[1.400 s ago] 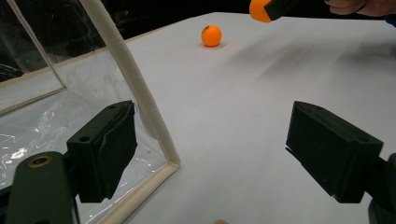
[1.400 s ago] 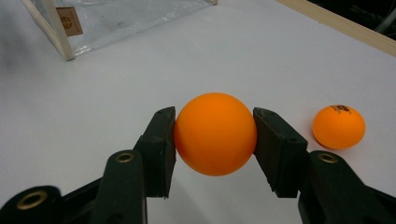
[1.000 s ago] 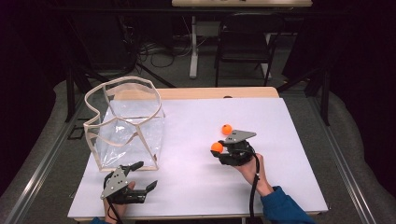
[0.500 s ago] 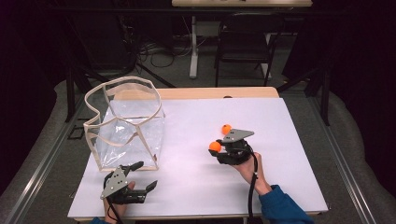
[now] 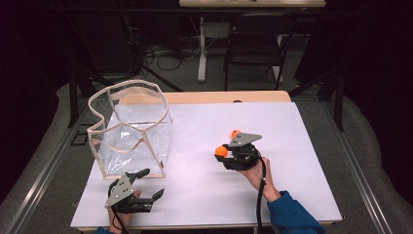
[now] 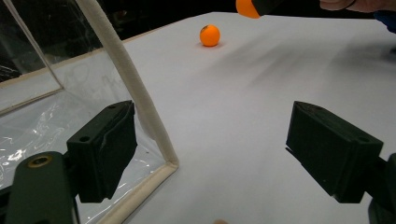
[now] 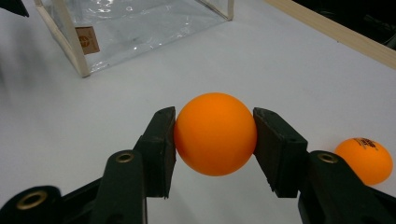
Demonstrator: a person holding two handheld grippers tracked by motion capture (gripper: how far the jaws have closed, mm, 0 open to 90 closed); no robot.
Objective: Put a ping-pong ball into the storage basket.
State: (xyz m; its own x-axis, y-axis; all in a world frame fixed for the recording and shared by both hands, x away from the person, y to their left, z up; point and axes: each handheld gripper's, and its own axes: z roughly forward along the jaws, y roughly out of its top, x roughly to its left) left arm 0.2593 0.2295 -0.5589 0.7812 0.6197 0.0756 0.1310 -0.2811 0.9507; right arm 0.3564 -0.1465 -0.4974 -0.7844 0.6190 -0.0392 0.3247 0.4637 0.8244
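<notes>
While clamped, smooth round orange ball (image 7: 215, 133) (glossy) shines.

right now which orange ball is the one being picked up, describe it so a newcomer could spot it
Start at the clear bag with the cream trim at the left of the white table, then look right to the right gripper. The held ball sits clamped between its two black jaws. Unlike the second orange ball lying loose on the table beside it, this one is squeezed from both sides.
</notes>
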